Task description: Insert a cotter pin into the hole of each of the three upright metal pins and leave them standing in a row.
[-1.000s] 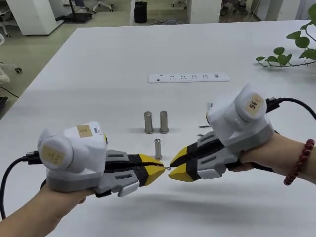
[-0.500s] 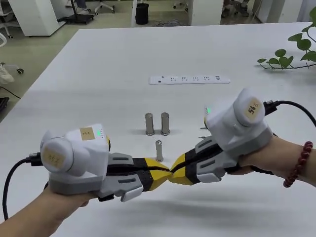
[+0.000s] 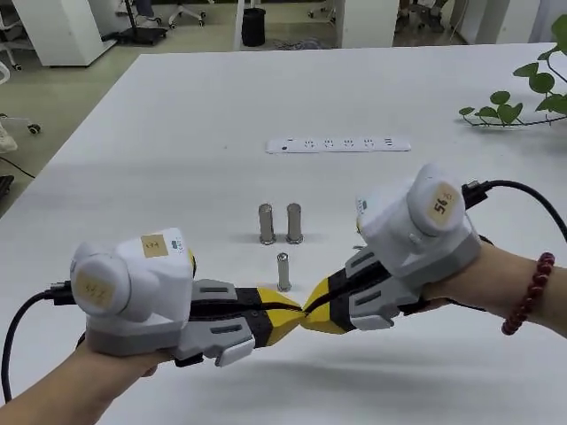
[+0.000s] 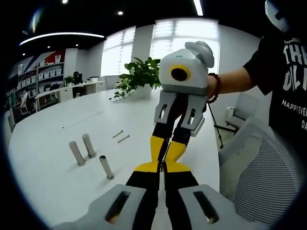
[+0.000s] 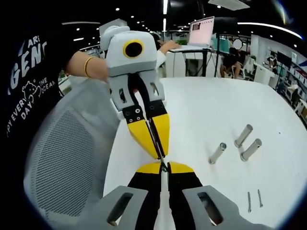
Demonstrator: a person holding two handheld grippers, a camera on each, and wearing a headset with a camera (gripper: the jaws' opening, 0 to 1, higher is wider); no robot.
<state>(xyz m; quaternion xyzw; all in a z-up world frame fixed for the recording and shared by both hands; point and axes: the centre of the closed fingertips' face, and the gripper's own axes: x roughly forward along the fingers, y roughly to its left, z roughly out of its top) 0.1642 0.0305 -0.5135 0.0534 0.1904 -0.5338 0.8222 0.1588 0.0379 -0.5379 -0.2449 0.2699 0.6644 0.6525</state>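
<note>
White workbench point(image 3: 177, 133) is seen beneath both hands, which are held low with wrists turned inward, so that the left gripper point(image 3: 295, 319) and the right gripper point(image 3: 310, 315) meet tip to tip. Both jaw pairs are clenched; whether anything is pinched at the contact cannot be made out. Three metal pins point(image 3: 283, 271) are stood upright just beyond, and two loose cotter pins point(image 4: 121, 136) are laid nearby.

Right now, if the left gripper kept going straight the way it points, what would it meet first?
The right gripper: the left gripper points nose to nose at its yellow tips, which look to be touching or nearly so. The nearest metal pin stands off to the side of that line.
</note>
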